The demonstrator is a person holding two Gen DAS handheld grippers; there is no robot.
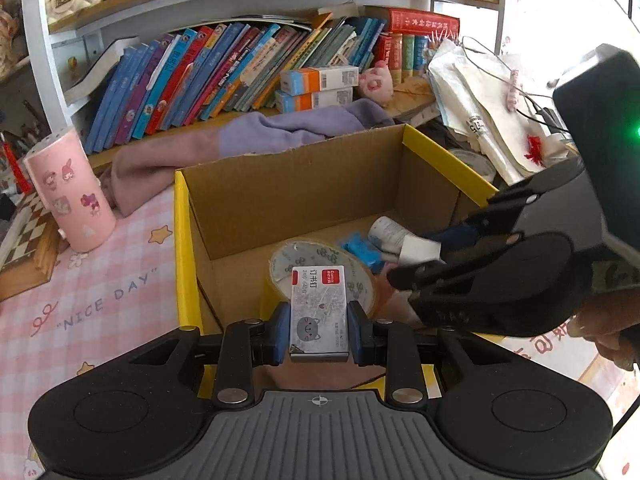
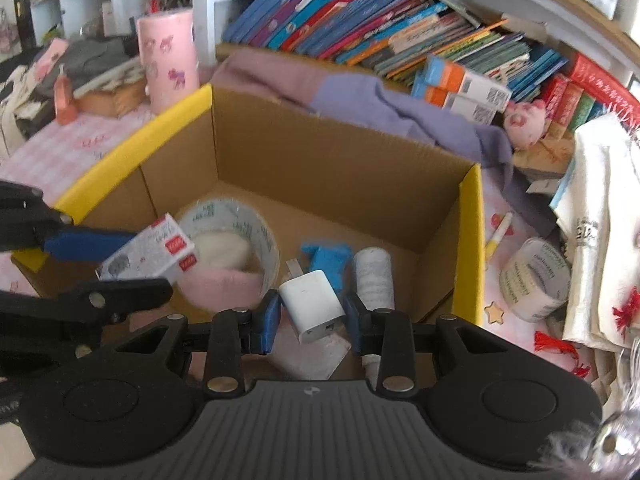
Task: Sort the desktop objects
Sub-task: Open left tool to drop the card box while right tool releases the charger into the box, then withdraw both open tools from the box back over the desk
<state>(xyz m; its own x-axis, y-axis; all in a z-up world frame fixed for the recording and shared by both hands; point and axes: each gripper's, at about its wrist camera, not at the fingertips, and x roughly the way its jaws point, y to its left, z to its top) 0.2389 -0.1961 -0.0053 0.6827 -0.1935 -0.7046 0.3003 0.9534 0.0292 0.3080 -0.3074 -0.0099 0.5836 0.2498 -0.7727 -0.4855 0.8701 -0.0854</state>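
Blue-padded fingers of the left gripper (image 1: 319, 326) are closed on a small box of staples (image 1: 319, 312), which is held by its long sides above the near edge of the cardboard box (image 1: 296, 196); the grey cat face printed on its lid is seen nearest the camera. In the right wrist view the same staple box (image 2: 148, 256) is seen from the side, tilted, at the left of the carton. A white charger plug (image 2: 312, 304) is gripped between the pads of the right gripper (image 2: 311, 316), also over the near part of the cardboard box (image 2: 340, 168), with its prongs pointing away from the camera. Just beyond the staples, on the floor of the carton, a wide roll of printed tape (image 1: 320, 258) is lying flat. To the right of it a blue object (image 2: 326, 260) and a white cylinder with printed text (image 2: 374, 276) are lying side by side, touching or nearly so. Yellow outer faces are shown on the flaps of the carton, which is standing on a pink checked mat (image 1: 80, 280) lettered "NICE DAY". A pink cylindrical container (image 1: 70, 188) with cartoon stickers is set upright on the mat, to the left of the carton. Behind the carton a pink and lilac cloth (image 1: 240, 136) is heaped, and farther back a row of leaning books (image 1: 208, 72) fills the shelf.
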